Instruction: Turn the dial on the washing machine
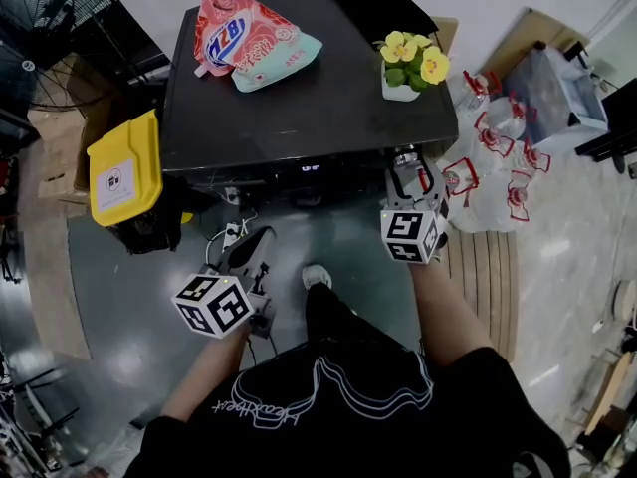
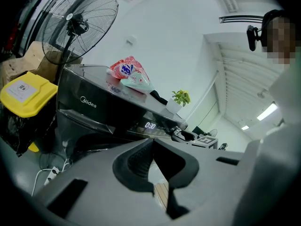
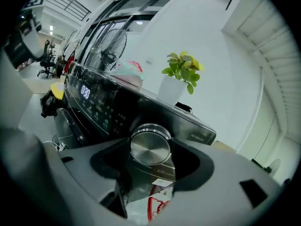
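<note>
Standing at a black washer (image 1: 299, 98), a person has the right tongs (image 1: 406, 170) clamped on the steel dial (image 3: 150, 145) at its front right corner, pads against the rim. The left tongs (image 2: 151, 141), tips together and empty, hang low off the front left. Turning well likely means rolling the wrist about the dial's own axis, squeezing evenly so the smooth rim cannot slip, and watching the lit display (image 3: 85, 91) for the change.
</note>
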